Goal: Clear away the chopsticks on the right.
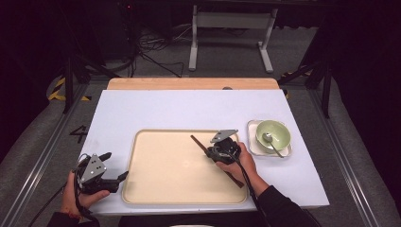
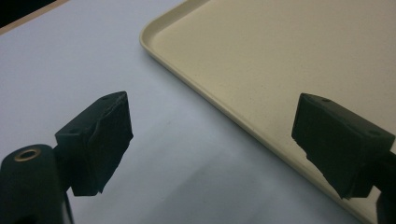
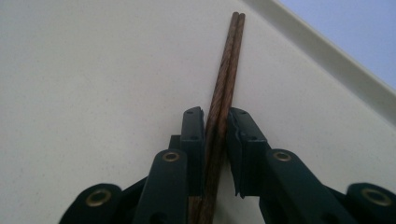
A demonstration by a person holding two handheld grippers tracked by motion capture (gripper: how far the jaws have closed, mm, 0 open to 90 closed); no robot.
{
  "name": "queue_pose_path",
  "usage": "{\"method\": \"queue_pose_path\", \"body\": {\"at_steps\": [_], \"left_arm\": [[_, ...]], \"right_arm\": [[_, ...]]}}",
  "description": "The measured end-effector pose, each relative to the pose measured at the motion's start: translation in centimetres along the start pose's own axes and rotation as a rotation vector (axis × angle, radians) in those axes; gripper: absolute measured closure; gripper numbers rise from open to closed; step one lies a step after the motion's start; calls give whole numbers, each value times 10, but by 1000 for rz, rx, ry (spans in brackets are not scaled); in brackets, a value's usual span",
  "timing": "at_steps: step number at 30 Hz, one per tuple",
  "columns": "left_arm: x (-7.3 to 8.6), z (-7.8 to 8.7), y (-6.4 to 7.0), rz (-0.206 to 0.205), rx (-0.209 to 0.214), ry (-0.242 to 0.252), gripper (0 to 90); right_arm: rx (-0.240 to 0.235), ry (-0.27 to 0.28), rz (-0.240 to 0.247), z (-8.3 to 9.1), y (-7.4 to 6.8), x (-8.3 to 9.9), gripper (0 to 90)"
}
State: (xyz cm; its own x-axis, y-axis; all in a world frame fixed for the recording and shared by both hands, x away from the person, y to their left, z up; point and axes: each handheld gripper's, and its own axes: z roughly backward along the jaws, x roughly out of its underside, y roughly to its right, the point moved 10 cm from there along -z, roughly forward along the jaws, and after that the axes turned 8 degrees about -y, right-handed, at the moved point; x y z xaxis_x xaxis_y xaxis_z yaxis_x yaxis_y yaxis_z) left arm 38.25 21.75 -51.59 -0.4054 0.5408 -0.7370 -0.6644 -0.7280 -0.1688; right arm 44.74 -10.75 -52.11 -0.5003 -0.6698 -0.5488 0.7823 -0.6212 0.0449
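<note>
A pair of dark brown chopsticks (image 1: 197, 143) (image 3: 226, 74) lies pressed together between the jaws of my right gripper (image 1: 209, 152) (image 3: 215, 122), which is shut on them over the right part of the beige tray (image 1: 156, 189) (image 3: 93, 70). The sticks run from the tray's upper middle back under the hand to its lower right. My left gripper (image 1: 116, 165) (image 2: 210, 140) is open, holding nothing, at the tray's lower left corner; one jaw is over the white table, the other over the tray's rim (image 2: 205, 88).
A green bowl (image 1: 273, 133) with a metal spoon (image 1: 273, 144) in it stands on a small white square plate (image 1: 253, 142) right of the tray. The white tabletop (image 1: 189, 109) has a wooden strip along its far edge. Cables and stand legs lie on the floor beyond.
</note>
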Motion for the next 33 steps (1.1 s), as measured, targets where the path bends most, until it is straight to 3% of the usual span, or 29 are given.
{"method": "queue_pose_path", "body": {"at_steps": [13,33], "left_arm": [[0,0,0,0,1,-2,131],[0,-2,0,2,0,-14,130]], "right_arm": [[50,16,-66,18,13,27,748],[149,10,-66,43,31,58,696]]}}
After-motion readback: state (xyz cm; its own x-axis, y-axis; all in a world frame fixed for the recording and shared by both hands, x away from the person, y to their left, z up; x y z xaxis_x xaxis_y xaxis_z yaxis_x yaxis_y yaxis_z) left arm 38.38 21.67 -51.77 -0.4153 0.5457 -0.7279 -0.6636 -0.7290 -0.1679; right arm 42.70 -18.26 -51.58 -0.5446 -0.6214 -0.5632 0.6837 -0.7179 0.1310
